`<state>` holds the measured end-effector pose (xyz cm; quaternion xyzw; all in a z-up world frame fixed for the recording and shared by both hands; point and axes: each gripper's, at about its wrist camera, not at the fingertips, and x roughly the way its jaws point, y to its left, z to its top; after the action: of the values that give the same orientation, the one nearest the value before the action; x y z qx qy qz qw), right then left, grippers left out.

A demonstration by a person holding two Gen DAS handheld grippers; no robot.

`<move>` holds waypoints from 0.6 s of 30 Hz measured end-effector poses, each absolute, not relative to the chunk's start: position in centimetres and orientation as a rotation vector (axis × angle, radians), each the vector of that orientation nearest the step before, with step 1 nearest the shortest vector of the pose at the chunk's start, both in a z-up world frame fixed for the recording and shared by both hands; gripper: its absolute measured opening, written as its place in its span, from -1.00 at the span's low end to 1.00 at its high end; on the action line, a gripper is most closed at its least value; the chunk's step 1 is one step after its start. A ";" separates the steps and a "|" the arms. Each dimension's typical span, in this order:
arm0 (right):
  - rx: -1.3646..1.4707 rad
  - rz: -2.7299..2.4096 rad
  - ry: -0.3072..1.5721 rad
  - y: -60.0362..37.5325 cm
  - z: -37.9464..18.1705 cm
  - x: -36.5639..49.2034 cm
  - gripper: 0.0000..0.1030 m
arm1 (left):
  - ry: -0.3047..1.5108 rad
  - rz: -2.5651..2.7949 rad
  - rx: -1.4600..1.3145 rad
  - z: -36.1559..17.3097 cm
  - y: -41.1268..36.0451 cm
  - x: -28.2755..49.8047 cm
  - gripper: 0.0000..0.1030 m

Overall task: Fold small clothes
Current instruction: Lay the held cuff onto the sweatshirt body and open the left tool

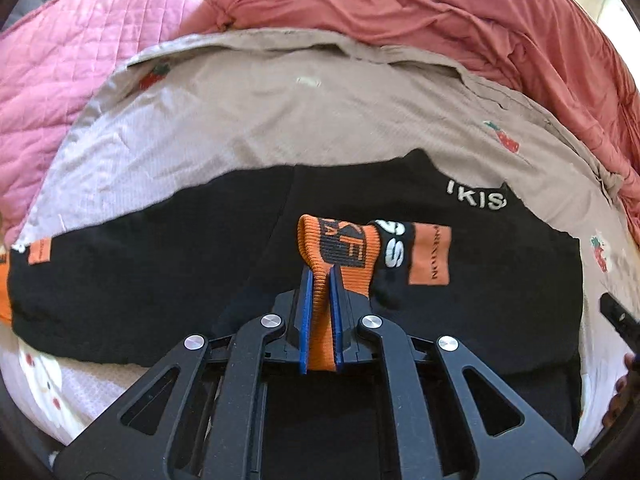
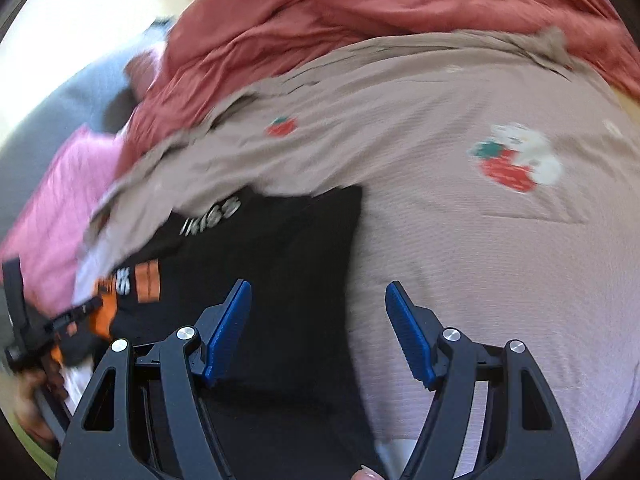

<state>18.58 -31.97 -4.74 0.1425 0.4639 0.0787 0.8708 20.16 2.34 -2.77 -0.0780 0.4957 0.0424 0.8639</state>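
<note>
A small black garment [image 1: 160,280] with white lettering and orange patches lies spread on a beige strawberry-print sheet [image 1: 280,120]. My left gripper [image 1: 320,276] is shut on the garment's orange ribbed cuff [image 1: 340,248], which it holds lifted and folded over the black cloth. In the right wrist view the same black garment [image 2: 280,248] lies at lower left, its right edge under my right gripper [image 2: 318,292]. That gripper stands open with nothing pinched between its blue pads [image 2: 230,328]. The left gripper [image 2: 94,303] shows at the far left of that view, holding the orange cuff [image 2: 106,318].
A pink quilted blanket [image 1: 72,60] lies at the back left and a rumpled red-brown cover [image 1: 480,20] along the back and right. The beige sheet [image 2: 500,260] stretches to the right of the garment. A person's hand [image 2: 24,400] grips the left tool.
</note>
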 end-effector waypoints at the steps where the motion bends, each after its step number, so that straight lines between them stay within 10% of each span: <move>1: 0.287 0.193 0.979 -31.1 -5.1 18.5 0.34 | 1.035 0.092 -0.178 -2.7 3.0 19.9 -0.94; 18: 0.053 0.207 1.108 -27.3 -8.3 18.7 0.28 | 1.020 -0.054 -0.185 -3.2 1.4 17.7 -0.86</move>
<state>18.69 -27.34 -8.33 0.0252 0.5250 0.0980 0.8450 17.67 1.35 -3.21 -0.0884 0.4873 -0.0259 0.8684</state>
